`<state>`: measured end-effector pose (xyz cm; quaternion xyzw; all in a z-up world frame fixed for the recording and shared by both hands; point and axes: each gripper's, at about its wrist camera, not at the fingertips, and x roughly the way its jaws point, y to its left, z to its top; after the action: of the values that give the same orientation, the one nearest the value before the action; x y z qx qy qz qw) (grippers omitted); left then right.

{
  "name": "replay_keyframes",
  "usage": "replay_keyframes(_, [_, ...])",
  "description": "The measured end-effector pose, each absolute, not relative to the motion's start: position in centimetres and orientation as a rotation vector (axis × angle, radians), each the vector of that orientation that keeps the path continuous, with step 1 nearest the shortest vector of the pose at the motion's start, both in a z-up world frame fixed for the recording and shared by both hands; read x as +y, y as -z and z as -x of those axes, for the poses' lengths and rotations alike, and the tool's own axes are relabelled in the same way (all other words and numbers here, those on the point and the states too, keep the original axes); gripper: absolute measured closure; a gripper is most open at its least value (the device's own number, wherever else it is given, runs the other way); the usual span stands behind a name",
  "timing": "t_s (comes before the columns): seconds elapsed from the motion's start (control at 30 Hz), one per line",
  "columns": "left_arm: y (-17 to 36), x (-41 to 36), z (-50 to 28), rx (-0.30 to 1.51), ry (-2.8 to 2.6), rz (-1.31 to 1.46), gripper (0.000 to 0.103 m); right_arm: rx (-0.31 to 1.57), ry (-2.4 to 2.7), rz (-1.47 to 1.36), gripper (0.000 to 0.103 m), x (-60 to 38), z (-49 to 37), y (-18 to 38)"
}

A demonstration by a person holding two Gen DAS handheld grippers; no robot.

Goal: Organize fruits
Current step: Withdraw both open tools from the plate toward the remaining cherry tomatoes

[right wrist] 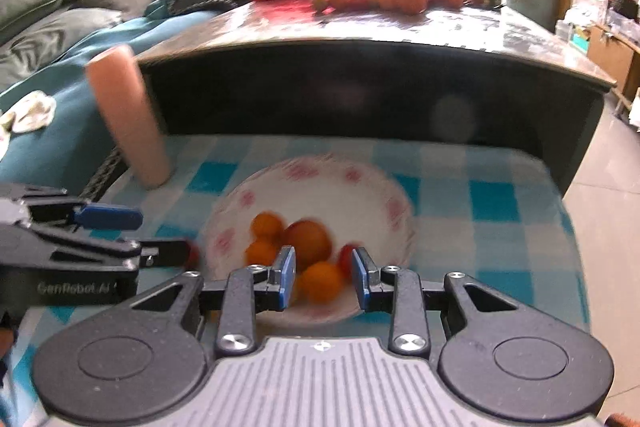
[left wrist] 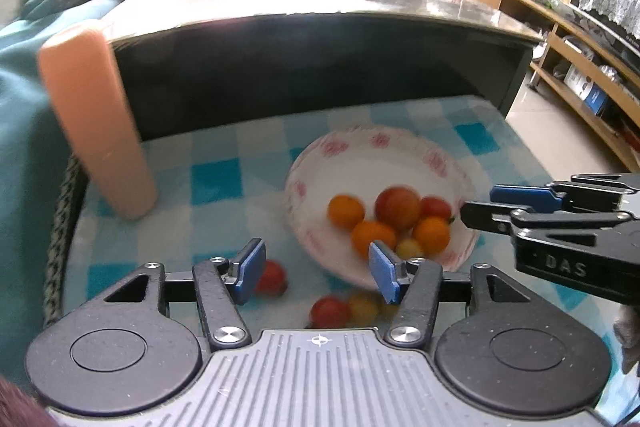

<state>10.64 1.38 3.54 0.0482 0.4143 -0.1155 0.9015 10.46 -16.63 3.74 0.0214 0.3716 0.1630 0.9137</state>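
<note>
Your left gripper (left wrist: 316,269) hangs wide open and empty above the checked cloth (left wrist: 216,183), its fingers spread over three loose cherry tomatoes: a red one (left wrist: 272,277) beside the left pad, and a red one (left wrist: 329,311) touching a yellow one (left wrist: 363,307) between the pads. Your right gripper (right wrist: 323,279) is parted about halfway, holding nothing, over the near rim of the bowl (right wrist: 384,187). The bowl holds several orange and red fruits (right wrist: 308,239). A pink cylinder (left wrist: 96,123) stands tilted at the cloth's far left.
</note>
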Motion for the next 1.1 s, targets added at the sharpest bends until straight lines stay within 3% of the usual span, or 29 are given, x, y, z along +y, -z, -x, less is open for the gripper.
replay_keyframes(0.33, [-2.6,4.2,-6.8,0.914,0.275,-0.150,0.036,0.839,-0.421,0.016,0.056,-13.6,-6.4,-1.2])
replay_keyframes(1.1, [-0.2,3.3,-6.5,0.951,0.355,-0.209,0.034,0.837,-0.431,0.048,0.056,-11.4,-9.9,2.9])
